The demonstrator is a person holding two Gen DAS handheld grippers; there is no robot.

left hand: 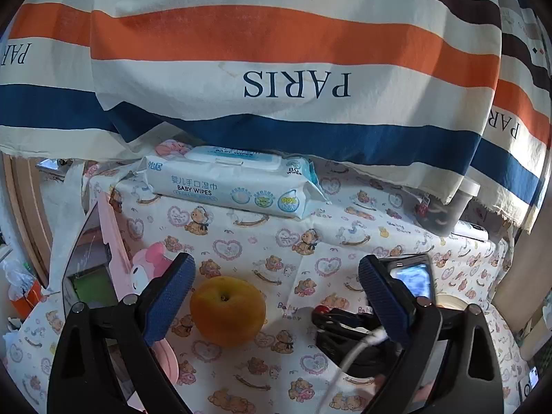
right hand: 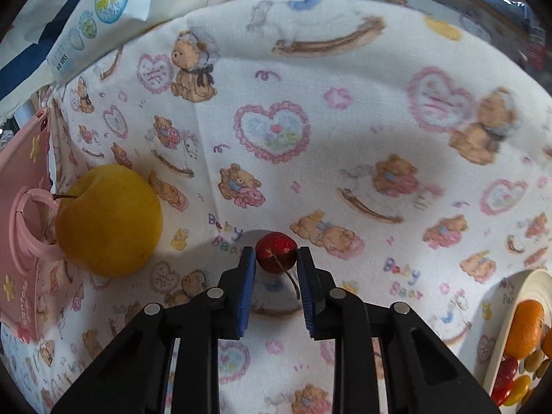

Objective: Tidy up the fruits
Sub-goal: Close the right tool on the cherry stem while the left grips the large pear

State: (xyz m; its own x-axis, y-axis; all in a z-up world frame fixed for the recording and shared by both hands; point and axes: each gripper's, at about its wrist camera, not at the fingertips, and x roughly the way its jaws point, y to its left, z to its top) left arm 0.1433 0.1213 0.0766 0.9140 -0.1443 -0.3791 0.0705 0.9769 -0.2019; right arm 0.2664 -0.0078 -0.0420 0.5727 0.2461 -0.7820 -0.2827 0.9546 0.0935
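Red cherry (right hand: 276, 251) sat clamped in the right gripper (right hand: 276, 258); yellow apple (right hand: 108, 220) at its 9 o'clock. Left gripper (left hand: 276, 293) hung wide open, holding nothing.

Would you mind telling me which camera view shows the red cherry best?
The right wrist view: the cherry sits large and sharp between the right gripper pads, stem trailing toward the camera. In the left wrist view the cherry is only a small red dot at the tip of the right gripper.
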